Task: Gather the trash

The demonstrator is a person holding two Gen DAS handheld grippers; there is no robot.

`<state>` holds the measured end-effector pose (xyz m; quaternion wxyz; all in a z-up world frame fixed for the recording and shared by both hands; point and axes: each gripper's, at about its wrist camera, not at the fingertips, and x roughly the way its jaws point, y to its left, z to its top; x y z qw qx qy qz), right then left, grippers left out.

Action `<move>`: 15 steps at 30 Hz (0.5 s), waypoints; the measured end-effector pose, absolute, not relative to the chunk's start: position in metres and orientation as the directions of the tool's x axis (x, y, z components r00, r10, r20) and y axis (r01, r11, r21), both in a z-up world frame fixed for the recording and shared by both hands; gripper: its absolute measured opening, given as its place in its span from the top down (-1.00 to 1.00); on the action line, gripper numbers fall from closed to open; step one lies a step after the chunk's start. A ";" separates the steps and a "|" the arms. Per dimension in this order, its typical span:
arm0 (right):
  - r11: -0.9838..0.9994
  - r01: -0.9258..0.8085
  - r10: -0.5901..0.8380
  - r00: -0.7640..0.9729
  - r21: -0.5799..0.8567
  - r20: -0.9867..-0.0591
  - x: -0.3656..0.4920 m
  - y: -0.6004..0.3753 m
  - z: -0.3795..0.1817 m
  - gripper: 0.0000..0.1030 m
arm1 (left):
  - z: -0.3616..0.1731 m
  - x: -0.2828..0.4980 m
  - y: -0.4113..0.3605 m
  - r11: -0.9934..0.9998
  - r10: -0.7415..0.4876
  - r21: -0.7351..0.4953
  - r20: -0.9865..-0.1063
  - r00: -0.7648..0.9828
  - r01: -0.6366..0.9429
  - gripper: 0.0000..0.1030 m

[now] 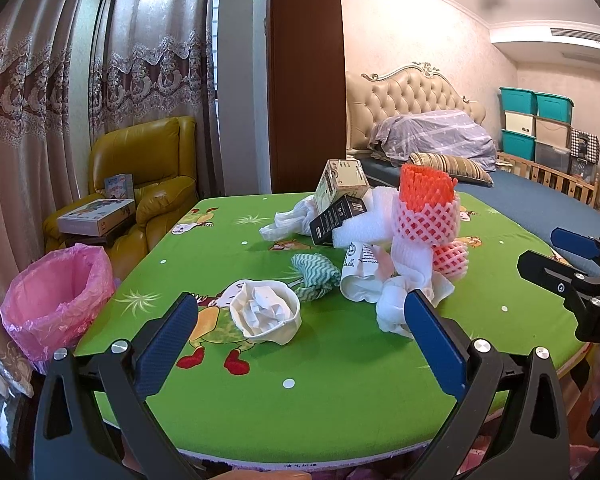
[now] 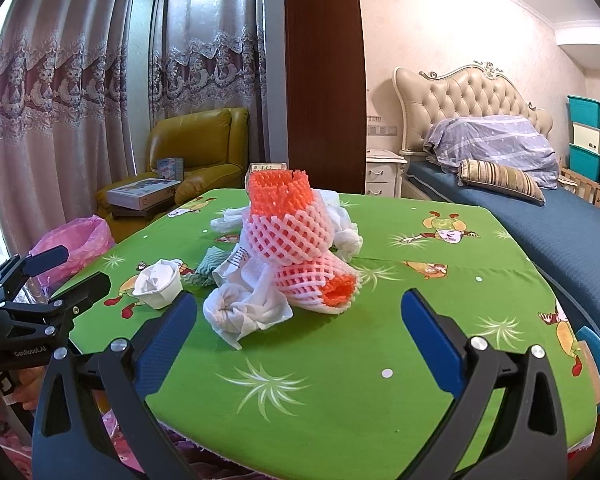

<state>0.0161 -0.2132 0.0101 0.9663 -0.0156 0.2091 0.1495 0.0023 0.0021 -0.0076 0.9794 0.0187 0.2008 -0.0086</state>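
I am holding the left gripper low over the near edge of the green cartoon-print table; its blue-padded fingers are standing wide apart and gripping nothing; between them, from the left wrist view, a crumpled paper cup stuffed with tissue is lying on its side on the cloth. The right gripper is likewise spread fully open and empty, hovering over the near side of the table; I am seeing its black frame at the right edge of the left view as well.

The trash is sitting in a loose heap towards the middle of the table; a pink and orange foam fruit net is standing tallest, with a second foam net lying on its side just beside it; a knotted white tissue wad is resting in front, nearest the right gripper. From the left view I am also making out a beige carton leaning on a black box, a white plastic bag and a green striped cloth near the cup.

A pink-lined bin is standing off the table's left side; a yellow armchair is sitting behind it; a bed is lying to the right.
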 end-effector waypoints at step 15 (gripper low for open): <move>0.954 -0.296 0.285 0.867 0.036 -0.408 0.017 -0.213 0.009 -0.92 | -0.008 0.002 0.002 0.999 -0.009 0.033 -0.394 0.919 0.024 -0.87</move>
